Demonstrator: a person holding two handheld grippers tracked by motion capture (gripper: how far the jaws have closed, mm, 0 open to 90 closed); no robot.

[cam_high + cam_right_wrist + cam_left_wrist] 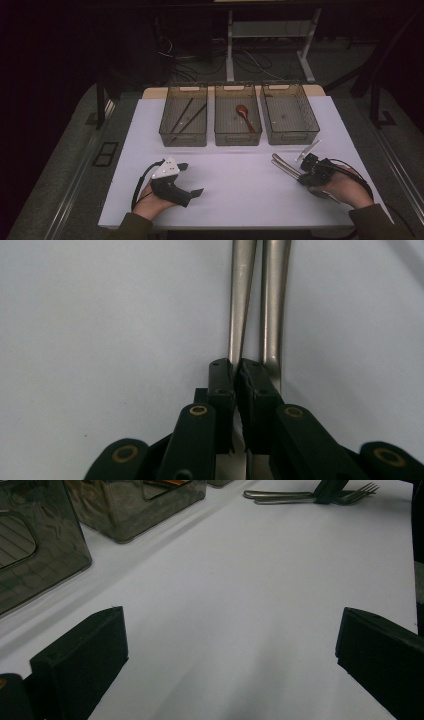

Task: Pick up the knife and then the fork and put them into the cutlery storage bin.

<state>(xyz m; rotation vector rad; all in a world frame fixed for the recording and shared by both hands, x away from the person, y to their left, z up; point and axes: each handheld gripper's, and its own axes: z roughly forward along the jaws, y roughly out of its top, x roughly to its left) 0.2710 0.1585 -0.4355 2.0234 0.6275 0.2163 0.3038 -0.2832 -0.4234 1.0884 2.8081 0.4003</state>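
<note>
Pinched nearly together, the right gripper (236,371) has its 2 black jaws clamped on the handle of 1 slim silver metal fork (241,305), whose twin, a second silver fork (274,310), lies just beside it and runs the same way. The left gripper (227,655) is spread wide over bare tabletop with nothing between its jaws, resting at the near left of the table.

Going by size, the white rectangular table (235,200) carries 3 smoky translucent plastic bins in a row along its far edge. The left bin (171,129) already holds 2 dark chopsticks (186,116), lying slanted. The middle bin (226,136) holds 1 red-brown spoon (244,115). The right bin (311,120) looks empty (a small speck on its floor is too faint to identify).

Judged from that layout, this is cutlery sorting by type, and it is well past halfway: chopsticks and spoon are filed, and the forks (286,166) are what remains. Both sit on the tabletop at the near right, in front of the right bin and apart from it. The grasped fork is not yet clearly lifted. Left to do: carry it to the empty bin, release it, then return for the second fork.
</note>
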